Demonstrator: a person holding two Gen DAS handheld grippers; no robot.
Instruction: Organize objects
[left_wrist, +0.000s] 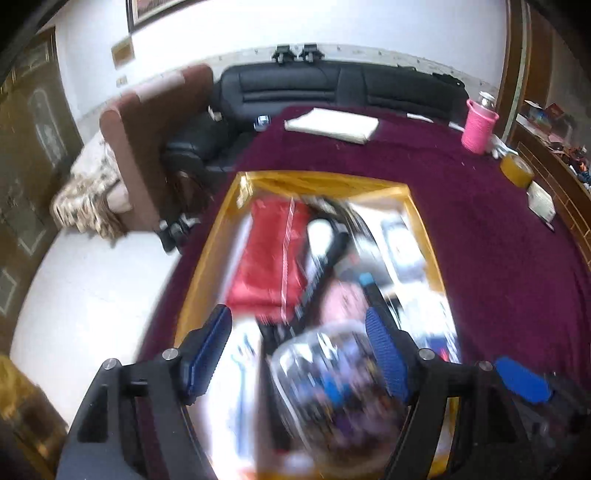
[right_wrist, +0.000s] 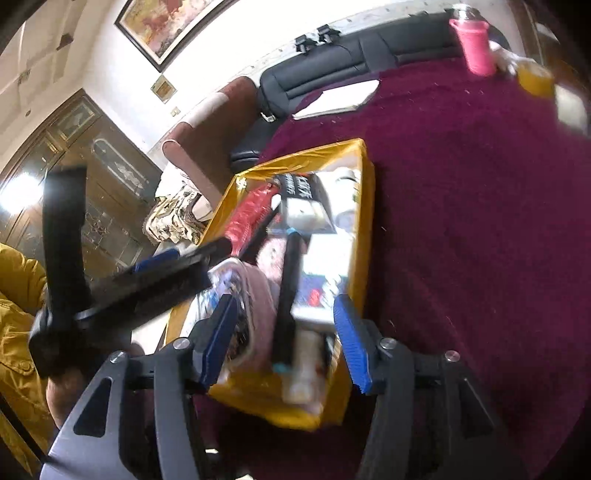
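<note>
Your left gripper (left_wrist: 299, 354) hangs over the near end of the yellow box (left_wrist: 207, 258), jaws spread wide; a clear plastic bag (left_wrist: 332, 387) lies between them, pads apparently off it, though blur obscures. Right gripper (right_wrist: 284, 339) straddles the box's near corner, half open, gripping nothing. Red pouch (left_wrist: 269, 258) packed inside, far-left.

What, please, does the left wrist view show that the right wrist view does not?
Only the left wrist view shows the clear plastic jar close between the open left claw.

Only the right wrist view shows a yellow jacket sleeve and the framed painting.

Both show the yellow box full of items, the maroon tablecloth, the pink bottle and the black sofa.
</note>
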